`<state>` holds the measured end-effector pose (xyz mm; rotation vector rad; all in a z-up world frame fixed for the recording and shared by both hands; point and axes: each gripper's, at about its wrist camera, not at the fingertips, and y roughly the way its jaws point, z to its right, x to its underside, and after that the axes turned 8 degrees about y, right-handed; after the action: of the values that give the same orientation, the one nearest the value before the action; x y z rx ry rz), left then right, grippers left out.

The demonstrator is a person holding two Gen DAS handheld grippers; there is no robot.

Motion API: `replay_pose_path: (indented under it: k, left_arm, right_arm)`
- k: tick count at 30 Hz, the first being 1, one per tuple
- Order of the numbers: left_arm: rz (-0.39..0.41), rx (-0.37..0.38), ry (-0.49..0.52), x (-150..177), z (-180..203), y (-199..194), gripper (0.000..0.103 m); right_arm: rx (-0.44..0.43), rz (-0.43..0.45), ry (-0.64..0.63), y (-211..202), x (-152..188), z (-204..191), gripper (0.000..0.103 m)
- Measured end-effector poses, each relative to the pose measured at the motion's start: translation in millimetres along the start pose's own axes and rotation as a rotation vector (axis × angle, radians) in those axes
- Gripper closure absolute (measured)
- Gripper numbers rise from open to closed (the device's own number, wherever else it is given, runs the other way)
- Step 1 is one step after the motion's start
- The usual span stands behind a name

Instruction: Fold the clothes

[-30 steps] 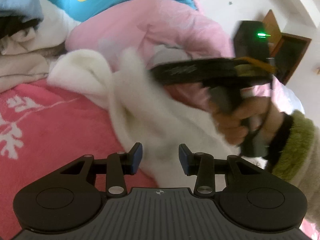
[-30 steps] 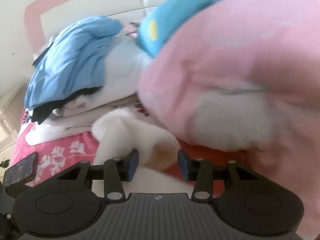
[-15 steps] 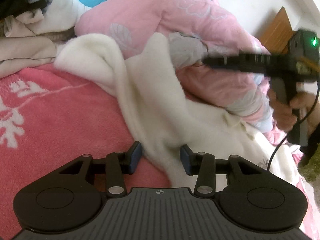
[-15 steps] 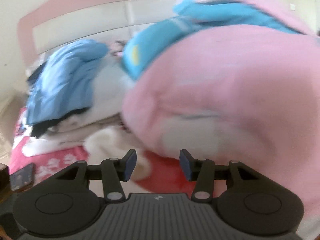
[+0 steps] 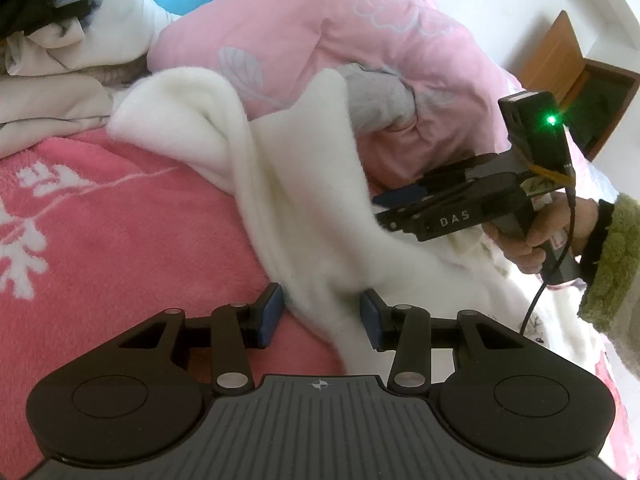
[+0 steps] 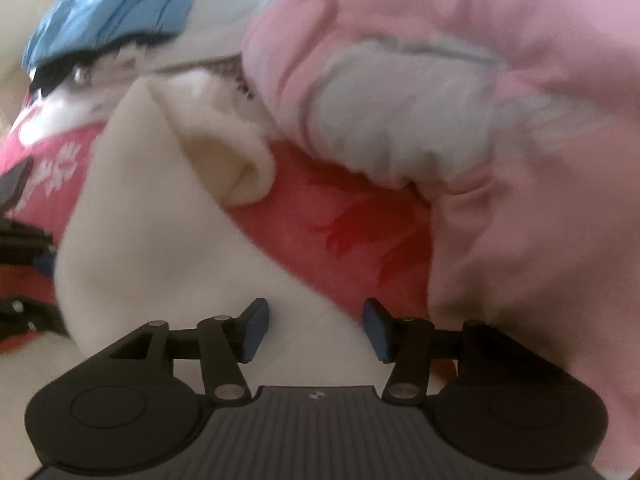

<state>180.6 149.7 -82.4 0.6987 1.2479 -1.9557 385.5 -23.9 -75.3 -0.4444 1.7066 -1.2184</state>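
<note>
**White fleece sprawled across the bed**

Big pink blanket (image 5: 100, 232) covers the bed, pink duvet (image 5: 320, 40) heaped at the far side. The white fleece garment (image 5: 304, 208) lies between them. Left gripper (image 5: 320, 316) sits part open with a fleece fold between its pads. Right gripper (image 6: 316, 328) is opening over the fleece, gripping nothing

- A fluffy white garment (image 5: 280, 184) lies crumpled and unfolded on the pink blanket (image 5: 100, 232)
- One thick rolled end lies at the far left, beside the pink quilt (image 5: 320, 40)
- A narrower part trails toward the near edge of the view
</note>
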Motion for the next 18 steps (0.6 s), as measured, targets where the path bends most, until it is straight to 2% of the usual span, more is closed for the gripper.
replay_pose_path:
  k: [5,6,8,10,11,15,18]
  left_arm:
    - [0.001,-0.001,-0.001,-0.1,-0.1,0.0,0.061]
    - [0.002,-0.001,-0.001,0.0,-0.1,0.1,0.061]
    - [0.002,-0.002,-0.002,0.1,-0.1,0.0,0.061]
    - [0.002,-0.001,-0.003,0.1,0.0,-0.2,0.061]
    - [0.002,-0.001,-0.004,0.1,0.0,-0.3,0.061]
    - [0.002,-0.003,-0.005,0.1,0.6,0.0,0.061]
    - [0.003,-0.006,-0.002,0.4,1.7,0.3,0.061]
  right_arm:
    - [0.011,-0.008,0.008,-2.1,0.7,-4.1,0.049]
    - [0.016,-0.008,0.008,-2.9,1.1,-5.5,0.053]
    - [0.037,0.0,0.001,-4.7,1.8,-9.5,0.065]
    - [0.081,0.028,-0.02,-7.8,3.6,-16.0,0.086]
    - [0.1,0.046,-0.027,-10.2,5.2,-18.9,0.09]
    - [0.192,0.166,-0.047,-28.1,12.8,-26.1,0.093]
    - [0.266,0.25,-0.015,-30.9,13.4,-24.4,0.093]
